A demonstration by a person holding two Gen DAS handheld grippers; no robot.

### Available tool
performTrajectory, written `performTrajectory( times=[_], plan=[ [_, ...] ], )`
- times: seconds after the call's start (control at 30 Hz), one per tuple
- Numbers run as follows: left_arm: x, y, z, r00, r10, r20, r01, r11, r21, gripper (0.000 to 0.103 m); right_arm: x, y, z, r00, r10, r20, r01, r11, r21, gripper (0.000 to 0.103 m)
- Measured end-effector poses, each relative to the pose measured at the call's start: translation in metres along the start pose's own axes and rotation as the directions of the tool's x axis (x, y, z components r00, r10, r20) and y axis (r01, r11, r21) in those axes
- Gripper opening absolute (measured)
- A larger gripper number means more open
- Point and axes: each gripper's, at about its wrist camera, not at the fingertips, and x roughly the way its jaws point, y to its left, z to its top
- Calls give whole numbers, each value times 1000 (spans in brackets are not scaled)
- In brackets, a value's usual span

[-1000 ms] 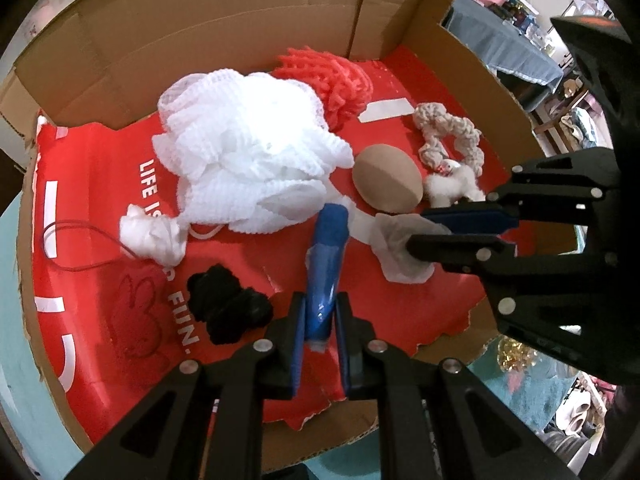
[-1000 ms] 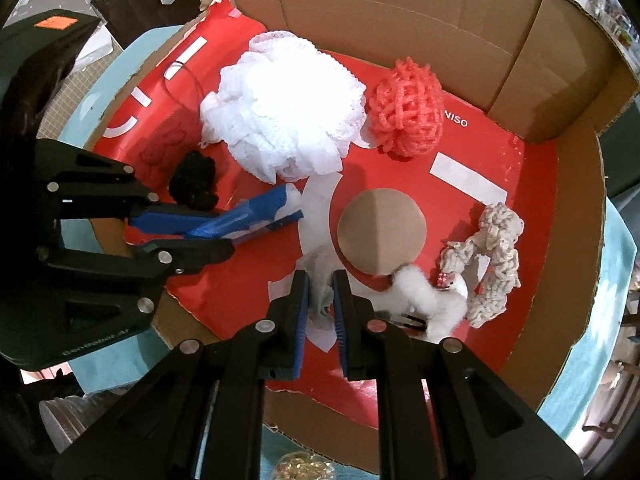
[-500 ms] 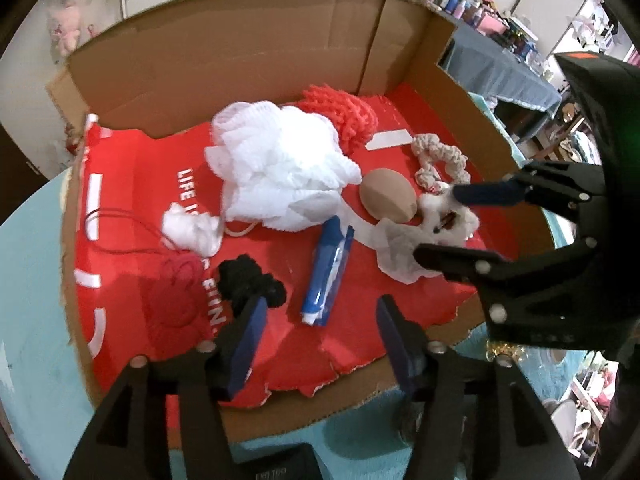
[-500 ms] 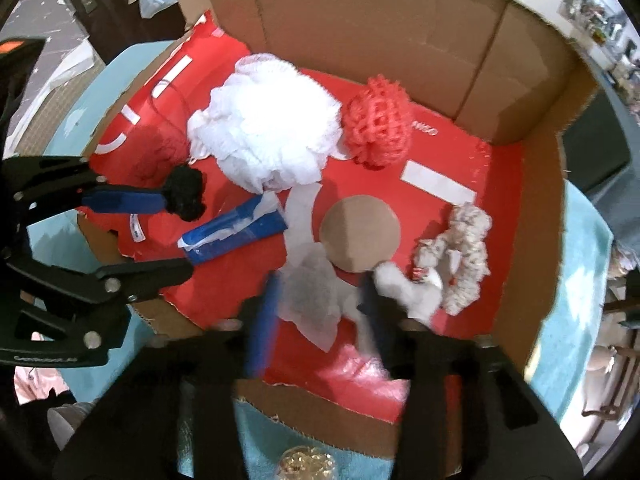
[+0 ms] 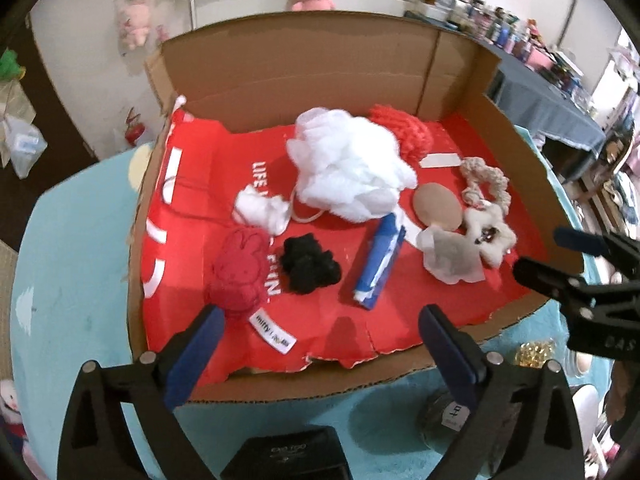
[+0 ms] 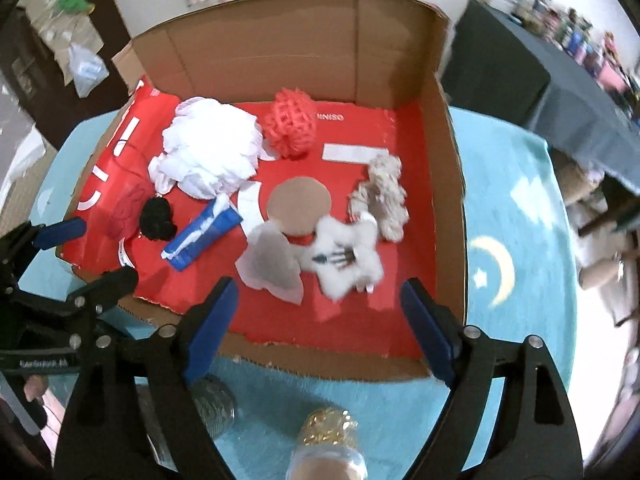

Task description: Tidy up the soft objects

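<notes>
Hovering near the box [image 5: 516, 152], both grippers, left [image 5: 320, 332] and right [image 6: 320, 308], have just been opening, nothing between them. Blue packet [image 5: 378, 258] and tissue [image 6: 272, 264] lie released inside.

Left gripper [image 5: 320, 332]: jaws spread wide, having just been opening, with nothing between the blue-padded fingertips [image 5: 196, 348]. It points steeply downward. Seen from the right wrist, it sits at the far left with its two fingers well apart, one above the other.

Right gripper [image 6: 318, 316]: jaws likewise wide apart and just been opening; the gap between its blue pads [image 6: 212, 324] is empty. It too tilts steeply down. From the left wrist it appears at the right edge, fingers parted; their tips look clear of any contact, though blur there limits certainty.
</notes>
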Motion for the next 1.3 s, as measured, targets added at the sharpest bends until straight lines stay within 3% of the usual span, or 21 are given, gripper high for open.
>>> performTrajectory(
  times=[0.5, 1.3],
  plan=[
    [20, 4, -12, 999, 33, -34, -35, 998, -59, 100, 16, -3, -19, 1000, 18, -18, -18, 999, 44, 83],
    [28, 10, -17, 998, 59, -31, -61, 995, -76, 100, 23, 1, -24, 1000, -17, -8, 17, 999, 31, 84]
  ],
)
